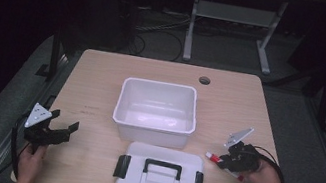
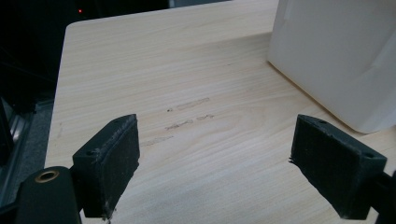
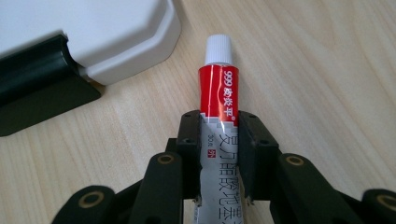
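A: Nearest the person, the lid (image 1: 158, 182) lies flat at the front edge of the tabletop (image 1: 99, 67), handle up. Just right of it, the right hand-held gripper (image 3: 219, 140) is clamped on the tube (image 3: 219, 93), its pads squeezing the flat lower body while the red band and white cap stick out in front.

B: That squeeze looks like the risk. The tube is soft, so it may crease or slide out by its cap end once lifted.

A: The cap also points toward the lid's corner (image 3: 159, 28); a low swing could knock it there.

B: And the left hand-held gripper (image 2: 215, 154)?

A: It is spread wide over bare wood at the left, holding nothing, with the box wall (image 2: 336, 56) close ahead.

B: The open box (image 1: 157, 105) sits beyond the lid, mid-tabletop. If the tube is meant for it, a carry that's too low would probably catch the near rim.
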Demonstrator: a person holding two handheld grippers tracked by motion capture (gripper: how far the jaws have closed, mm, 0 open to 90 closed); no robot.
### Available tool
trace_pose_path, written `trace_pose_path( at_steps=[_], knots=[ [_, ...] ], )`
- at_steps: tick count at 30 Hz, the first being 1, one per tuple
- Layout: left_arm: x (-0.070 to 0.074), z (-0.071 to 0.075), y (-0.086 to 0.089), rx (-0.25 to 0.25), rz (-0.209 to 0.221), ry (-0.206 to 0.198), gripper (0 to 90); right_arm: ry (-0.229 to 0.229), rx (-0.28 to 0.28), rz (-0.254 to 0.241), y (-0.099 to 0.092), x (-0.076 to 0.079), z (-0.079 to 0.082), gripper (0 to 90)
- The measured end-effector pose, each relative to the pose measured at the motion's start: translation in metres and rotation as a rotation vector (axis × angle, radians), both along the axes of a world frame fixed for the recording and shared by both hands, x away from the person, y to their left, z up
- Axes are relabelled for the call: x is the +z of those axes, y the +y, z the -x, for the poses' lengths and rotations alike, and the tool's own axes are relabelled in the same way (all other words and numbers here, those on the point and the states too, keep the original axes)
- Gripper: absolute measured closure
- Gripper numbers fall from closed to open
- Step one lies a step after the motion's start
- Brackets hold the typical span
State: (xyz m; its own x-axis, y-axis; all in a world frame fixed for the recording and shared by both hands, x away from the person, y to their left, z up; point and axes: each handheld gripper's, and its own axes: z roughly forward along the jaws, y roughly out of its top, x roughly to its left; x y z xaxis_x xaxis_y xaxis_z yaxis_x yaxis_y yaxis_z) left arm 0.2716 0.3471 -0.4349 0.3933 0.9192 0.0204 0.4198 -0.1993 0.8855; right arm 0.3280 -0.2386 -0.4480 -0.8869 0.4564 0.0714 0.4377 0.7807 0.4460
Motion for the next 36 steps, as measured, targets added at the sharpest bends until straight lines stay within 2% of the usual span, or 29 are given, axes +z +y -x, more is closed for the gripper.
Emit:
trace_pose_path(
  at_steps=[5, 7, 18, 27, 36],
  knots=[
    [0.000, 0.000, 0.000, 0.002, 0.003, -0.001, 14.8, 0.013, -0.010, -0.024, -0.003, 0.005, 0.001, 71.9],
    [0.000, 0.000, 0.000, 0.002, 0.002, -0.002, 14.8, 0.006, -0.009, -0.029, -0.005, 0.011, 0.002, 71.9],
    [0.000, 0.000, -0.001, -0.001, 0.004, 0.000, 14.8, -0.060, 0.020, -0.085, -0.008, 0.064, 0.005, 71.9],
    [-0.001, 0.000, 0.000, -0.001, 0.002, 0.001, 14.8, -0.091, 0.047, -0.085, -0.003, 0.106, 0.000, 71.9],
    [0.000, -0.001, -0.001, -0.002, -0.004, -0.001, 14.8, -0.105, 0.091, -0.070, 0.014, 0.134, -0.010, 71.8]
  ],
)
